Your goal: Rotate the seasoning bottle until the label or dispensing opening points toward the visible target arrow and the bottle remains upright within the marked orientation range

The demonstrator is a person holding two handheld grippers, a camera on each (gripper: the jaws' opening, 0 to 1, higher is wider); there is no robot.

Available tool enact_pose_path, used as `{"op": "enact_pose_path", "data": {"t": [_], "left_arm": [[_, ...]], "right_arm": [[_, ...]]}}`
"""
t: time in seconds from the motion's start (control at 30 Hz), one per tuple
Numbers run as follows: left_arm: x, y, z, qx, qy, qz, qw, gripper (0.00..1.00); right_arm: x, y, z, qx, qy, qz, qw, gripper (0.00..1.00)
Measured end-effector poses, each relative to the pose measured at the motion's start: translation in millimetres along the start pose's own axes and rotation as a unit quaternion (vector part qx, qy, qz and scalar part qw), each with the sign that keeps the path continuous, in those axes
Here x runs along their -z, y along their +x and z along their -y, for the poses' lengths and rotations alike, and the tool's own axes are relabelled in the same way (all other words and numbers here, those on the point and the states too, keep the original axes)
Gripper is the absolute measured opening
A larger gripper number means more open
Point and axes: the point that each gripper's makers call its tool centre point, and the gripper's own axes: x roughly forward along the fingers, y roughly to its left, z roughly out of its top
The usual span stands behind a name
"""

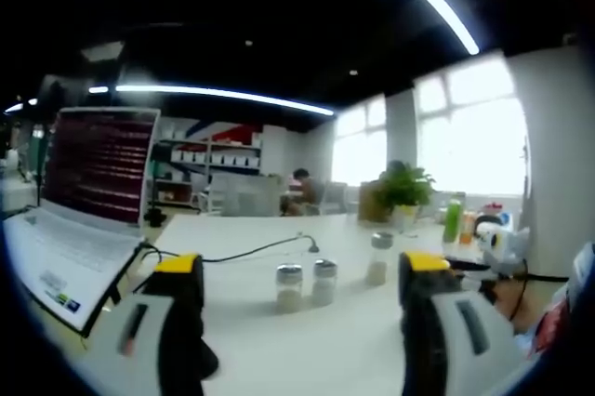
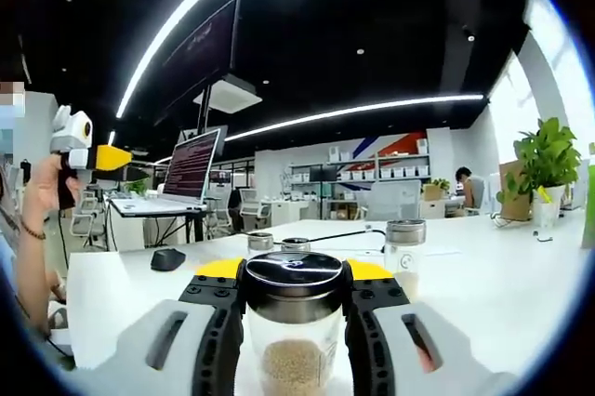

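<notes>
Open office: white desks (image 1: pixel 279 322), bright windows (image 1: pixel 469 131), ceiling light strips (image 2: pixel 372 110).

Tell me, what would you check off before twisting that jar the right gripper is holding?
1. Grip: right gripper has a jaw on each side of the jar, just under its lid. Ok.
2. Jar upright: it stands straight between the jaws. Ok.
3. Target arrow: I see none on the table. Cannot tell.
4. Label or opening direction: the lid looks plain from here. Cannot tell.
5. Room to turn: the other jars stand apart, farther back. Ok.
6. Left gripper: open, holding nothing, with three jars on the table beyond it. Ok.
</notes>
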Motion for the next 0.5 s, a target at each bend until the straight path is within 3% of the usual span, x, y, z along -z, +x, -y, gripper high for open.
{"op": "enact_pose_path", "data": {"t": [0.5], "left_arm": [[6.1,6,12.2,0.015,0.011,-0.015,0.9997,0.91]], "right_arm": [[-2.5,0,1,0.008,-0.013,0.006,0.9999,0.43]]}}
